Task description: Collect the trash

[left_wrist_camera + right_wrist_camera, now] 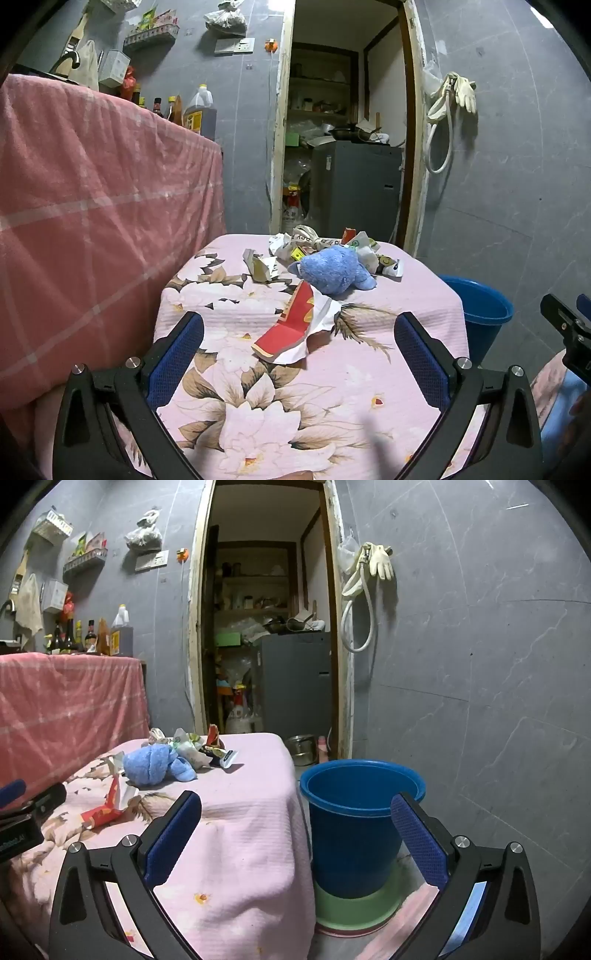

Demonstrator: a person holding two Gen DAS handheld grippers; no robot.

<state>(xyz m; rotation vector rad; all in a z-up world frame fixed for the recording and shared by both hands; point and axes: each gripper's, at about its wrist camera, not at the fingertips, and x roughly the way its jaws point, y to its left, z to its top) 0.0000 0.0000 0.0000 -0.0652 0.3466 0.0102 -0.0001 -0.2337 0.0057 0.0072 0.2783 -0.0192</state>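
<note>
From the left wrist camera, the left gripper [299, 354] hangs over the near part of the small table [424, 295] with its flowered pink cover, tilted a little downward, its blue-padded tongs spread wide with nothing between them. Straight ahead of it lies the red and white wrapper [291, 328], the nearest piece of trash, apart from the fingers and untouched. Farther back are a torn scrap of card [262, 267], a blue plush toy [334, 271] and, behind the toy, a heap of crumpled wrappers [314, 240] near the far edge. The blue bucket [484, 310] shows past the table's right side, lower than the tabletop. By this view the collecting looks not yet begun: nothing is held and all the litter sits on the cloth. The next move probably calls for the left gripper to go forward and down until the red wrapper lies between the pads, then close on it; the paper is flat and thin, so a low approach would likely be needed to catch an edge

From the right wrist camera, the right gripper [295, 834] also stands wide apart and empty, pointing slightly downward, held at the table's right corner with the bucket [362, 775] framed between its fingers, though well beyond them. The bucket stands on the floor on a green base [354, 908], just beside the draped table, and appears empty as far as its inside shows. The left gripper's tip [33, 801] pokes in at the left edge. The red wrapper [105, 808], the plush toy [155, 764] and the wrapper heap [195, 747] lie off to the left on the cloth, away from this hand, which seems placed to carry pieces toward the bucket
</note>
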